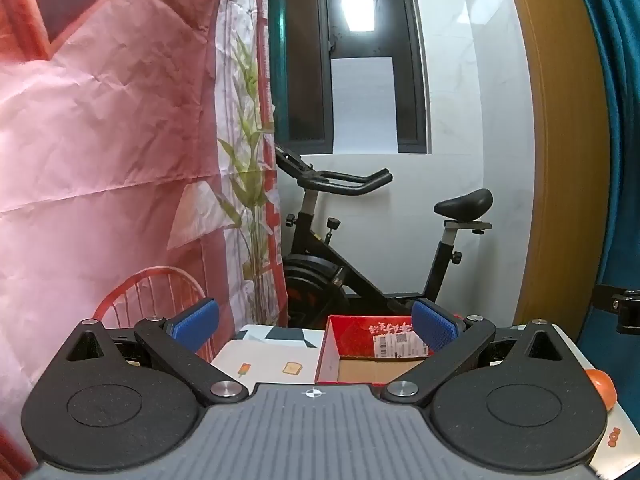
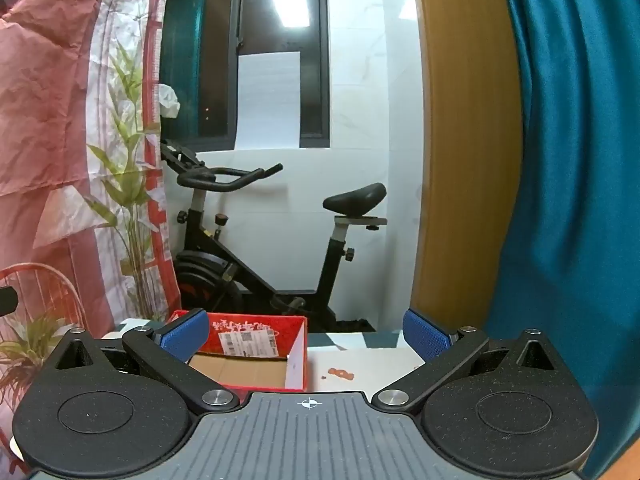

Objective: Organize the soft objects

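A red cardboard box [image 1: 360, 330] with a brown bare bottom and a white label stands open on the table; it also shows in the right wrist view [image 2: 256, 330]. My left gripper [image 1: 316, 328] is open and empty, above the table, its right finger over the box. My right gripper [image 2: 306, 332] is open and empty, its left finger over the box. An orange rounded object [image 1: 602, 388] peeks out at the right edge of the left wrist view. No other soft object shows.
The white table cover [image 1: 272, 354] has small food prints; it also shows in the right wrist view [image 2: 360, 364]. A black exercise bike [image 1: 360, 248] stands behind the table. A pink printed backdrop [image 1: 100, 140] hangs at left, a teal curtain [image 2: 572, 160] at right.
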Available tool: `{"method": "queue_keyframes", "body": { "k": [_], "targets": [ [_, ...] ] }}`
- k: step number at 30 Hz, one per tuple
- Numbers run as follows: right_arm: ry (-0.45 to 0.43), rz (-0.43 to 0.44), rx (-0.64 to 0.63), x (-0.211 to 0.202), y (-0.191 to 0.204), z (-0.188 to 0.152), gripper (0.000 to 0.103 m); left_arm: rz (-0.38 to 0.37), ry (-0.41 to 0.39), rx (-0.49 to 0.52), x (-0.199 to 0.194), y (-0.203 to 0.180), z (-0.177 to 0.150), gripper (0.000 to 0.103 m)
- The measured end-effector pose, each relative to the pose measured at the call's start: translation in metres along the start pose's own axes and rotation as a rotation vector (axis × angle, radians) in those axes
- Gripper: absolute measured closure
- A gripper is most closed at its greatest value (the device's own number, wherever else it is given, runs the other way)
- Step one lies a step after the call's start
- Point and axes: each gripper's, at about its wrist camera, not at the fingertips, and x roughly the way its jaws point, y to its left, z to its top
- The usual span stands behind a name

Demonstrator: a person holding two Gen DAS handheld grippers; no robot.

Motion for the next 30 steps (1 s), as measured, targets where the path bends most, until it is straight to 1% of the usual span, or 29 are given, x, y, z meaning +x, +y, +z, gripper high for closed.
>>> {"method": "queue_keyframes", "body": {
  "k": [30],
  "targets": [
    [-0.005, -0.004, 0.009, 0.0030, -0.0063, 0.0000, 0.000, -0.006, 0.018, -0.010, 0.0036, 0.0023, -0.0027, 0.000]
  ]
}}
